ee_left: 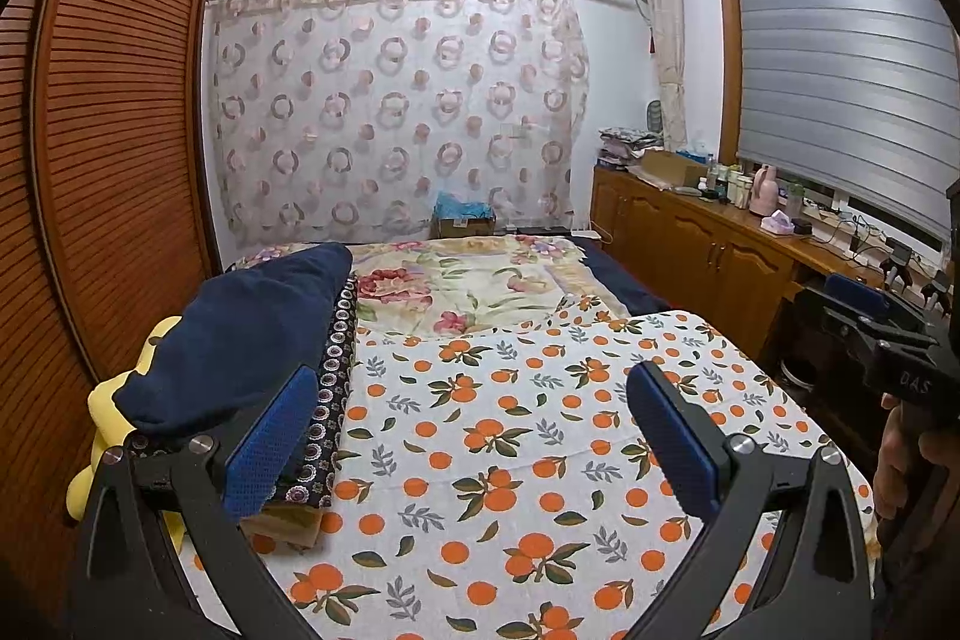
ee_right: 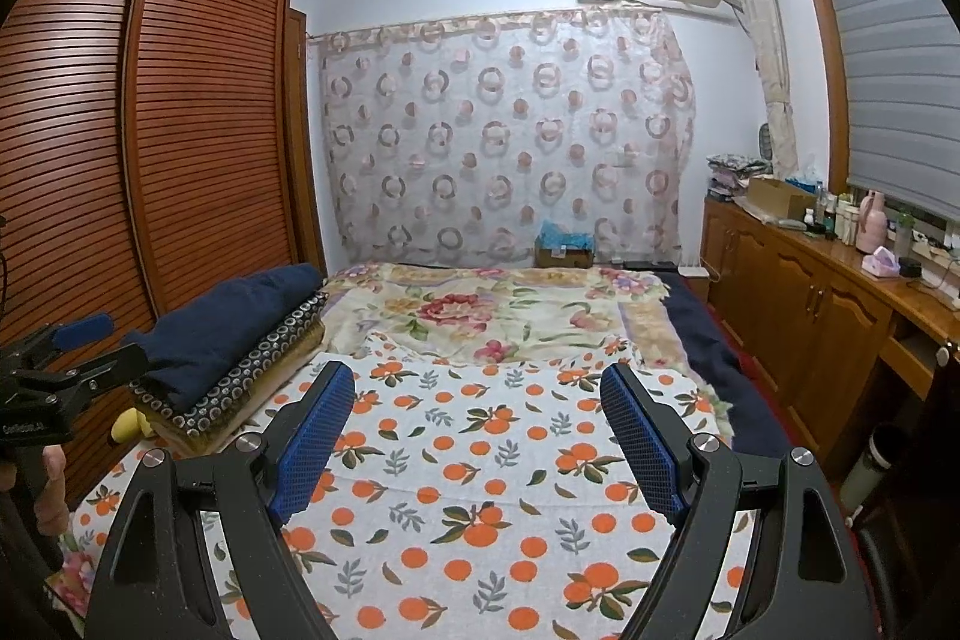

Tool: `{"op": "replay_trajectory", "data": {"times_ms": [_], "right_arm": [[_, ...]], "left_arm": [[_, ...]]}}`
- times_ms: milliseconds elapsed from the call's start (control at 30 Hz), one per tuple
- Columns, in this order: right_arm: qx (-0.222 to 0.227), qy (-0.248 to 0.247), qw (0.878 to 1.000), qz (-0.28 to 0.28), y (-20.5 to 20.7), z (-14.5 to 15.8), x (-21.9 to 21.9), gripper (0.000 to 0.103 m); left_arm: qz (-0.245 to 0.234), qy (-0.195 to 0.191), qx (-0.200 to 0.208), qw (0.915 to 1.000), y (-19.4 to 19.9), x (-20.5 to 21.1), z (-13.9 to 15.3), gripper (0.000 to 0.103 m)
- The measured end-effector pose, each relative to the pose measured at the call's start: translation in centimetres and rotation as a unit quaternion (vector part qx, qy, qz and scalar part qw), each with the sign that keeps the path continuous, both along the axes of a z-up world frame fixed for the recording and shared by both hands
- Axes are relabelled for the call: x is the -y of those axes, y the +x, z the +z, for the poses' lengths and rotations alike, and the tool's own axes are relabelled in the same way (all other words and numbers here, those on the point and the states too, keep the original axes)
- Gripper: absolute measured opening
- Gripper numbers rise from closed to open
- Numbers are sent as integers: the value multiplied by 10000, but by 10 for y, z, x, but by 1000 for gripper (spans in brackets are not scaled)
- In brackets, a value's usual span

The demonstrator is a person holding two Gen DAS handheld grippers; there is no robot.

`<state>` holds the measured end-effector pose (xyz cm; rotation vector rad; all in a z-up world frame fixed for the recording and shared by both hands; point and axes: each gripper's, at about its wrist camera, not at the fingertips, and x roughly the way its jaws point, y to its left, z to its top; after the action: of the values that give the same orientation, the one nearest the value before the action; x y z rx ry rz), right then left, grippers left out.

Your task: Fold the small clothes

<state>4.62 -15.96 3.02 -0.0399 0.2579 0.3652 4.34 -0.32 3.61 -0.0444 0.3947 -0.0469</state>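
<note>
Looking along the bed (ee_right: pixel 708 340) from its near end, with an orange-print sheet (ee_left: pixel 510 430) spread flat straight below and ahead of both tools, probably laid as a clean folding surface, and a floral blanket (ee_left: pixel 480 286) further ahead. Finding no loose small garment on the sheet between or ahead of the fingers. Taking the likeliest task thing to be the navy piece (ee_left: pixel 252 334), just left of and ahead of the left tool (ee_left: pixel 474 373). Lying rolled or folded into a thick bundle on top of a ringed cloth (ee_left: pixel 333 400), stacked at the bed's left edge, seemingly to keep the middle free. Running its long axis away from the tools, along the bed, with the rounded near end pointing back toward the left tool's left finger and overhanging the stack. Fitting either a bundle waiting to be opened and folded or one already folded and put aside; cannot settle which. Peeking out beneath the stack, a yellow toy (ee_left: pixel 108 412). Holding the left tool with fingers spread wide and gripping nothing, level above the sheet. Holding the right tool (ee_right: pixel 475 371) likewise, spread wide and bare, beside it, probably poised side by side for a two-handed grasp.
</note>
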Motion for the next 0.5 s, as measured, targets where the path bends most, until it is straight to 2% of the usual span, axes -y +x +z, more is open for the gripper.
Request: {"op": "replay_trajectory", "data": {"times_ms": [500], "right_arm": [[24, -17, 10000, 30, -4, 3, 7, 85]], "left_arm": [[-3, 8, 0, 10000, 0, 0, -1, 103]]}}
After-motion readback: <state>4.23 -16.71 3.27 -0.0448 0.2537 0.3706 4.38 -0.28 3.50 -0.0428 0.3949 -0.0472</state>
